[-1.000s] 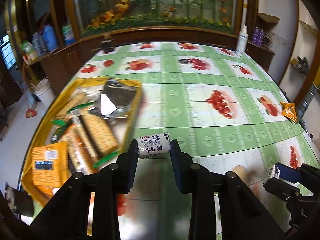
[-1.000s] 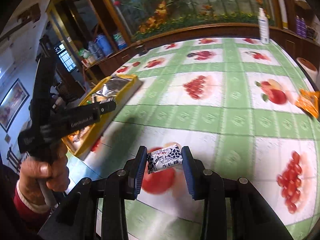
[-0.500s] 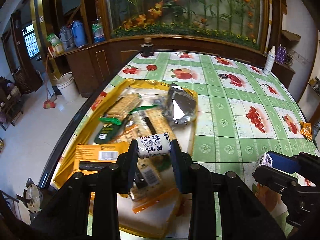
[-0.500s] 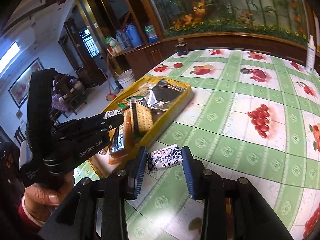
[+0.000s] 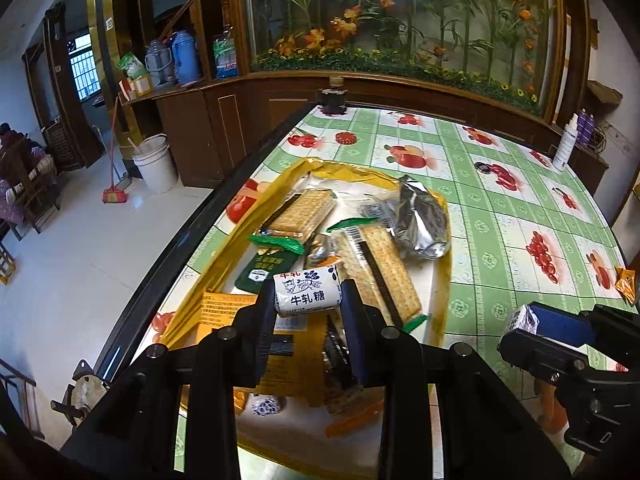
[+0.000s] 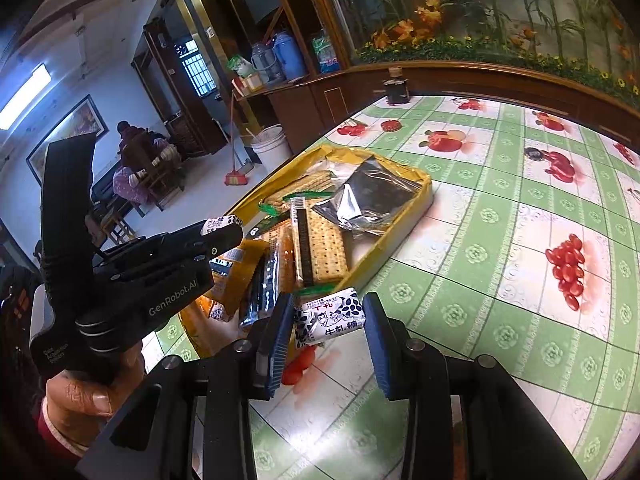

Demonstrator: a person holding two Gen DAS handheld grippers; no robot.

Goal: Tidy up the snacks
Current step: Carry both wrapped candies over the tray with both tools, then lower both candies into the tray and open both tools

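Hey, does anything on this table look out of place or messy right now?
One orange snack packet lies alone at the table's far right edge, away from the yellow tray where the other snacks are heaped untidily. Each gripper holds a milk candy.

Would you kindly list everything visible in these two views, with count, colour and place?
milk candy: two, white with blue print, one in each gripper
tray: one, yellow, near the table's left edge
cracker packs: several, tan, in the tray
foil bag: one, silver, tray's far end
orange packet: one, tray's near end
tablecloth: green checks with fruit prints
small orange wrapper: one, right table edge
spray bottle: one, white, far right
bucket: one, white, floor
left gripper: black, jaws shut on candy, over tray
right gripper: black, jaws shut on candy, beside tray
hand: one, holding left gripper
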